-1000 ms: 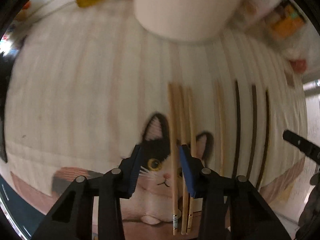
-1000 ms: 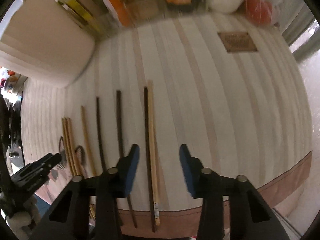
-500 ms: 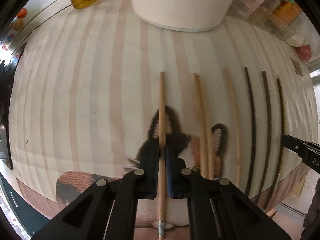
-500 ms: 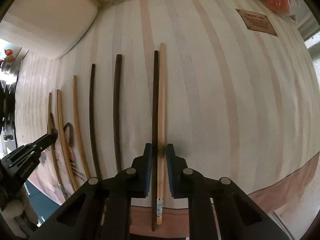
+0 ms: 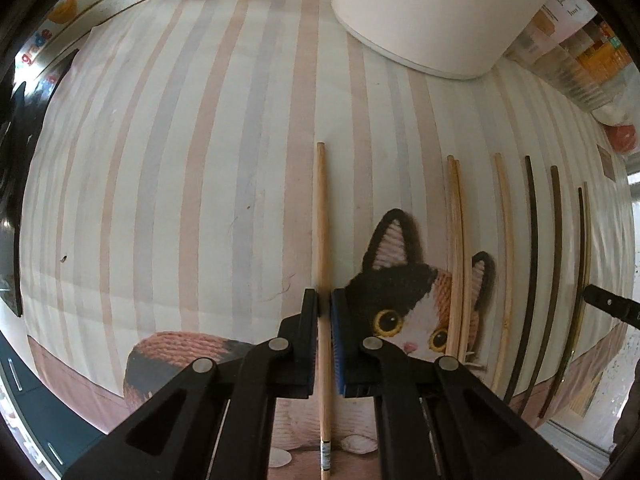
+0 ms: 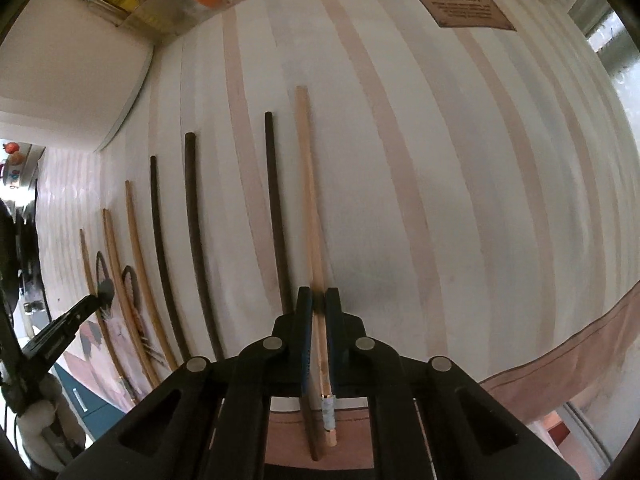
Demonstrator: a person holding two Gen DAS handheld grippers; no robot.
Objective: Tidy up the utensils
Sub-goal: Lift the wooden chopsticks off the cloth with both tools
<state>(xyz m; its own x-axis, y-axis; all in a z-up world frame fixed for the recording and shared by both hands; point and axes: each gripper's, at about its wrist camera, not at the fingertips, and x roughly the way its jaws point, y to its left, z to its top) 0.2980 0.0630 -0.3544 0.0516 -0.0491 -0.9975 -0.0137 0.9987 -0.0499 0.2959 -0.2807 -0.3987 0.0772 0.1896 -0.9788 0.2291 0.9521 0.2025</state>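
A striped cat-print mat [image 5: 224,168] is spread beneath a row of chopsticks [image 5: 504,264]. One light chopstick [image 5: 322,240] is clamped by the left gripper [image 5: 325,308] left of the cat; another [image 6: 310,200] by the right gripper [image 6: 316,304]. Pairing is judged barely begun.

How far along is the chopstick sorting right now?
Done: one light pair lies touching on the mat. In hand: the left gripper is shut on a light chopstick, the right gripper on a second light chopstick beside a dark chopstick. Left: a lone light stick and two dark sticks lie apart, unpaired.
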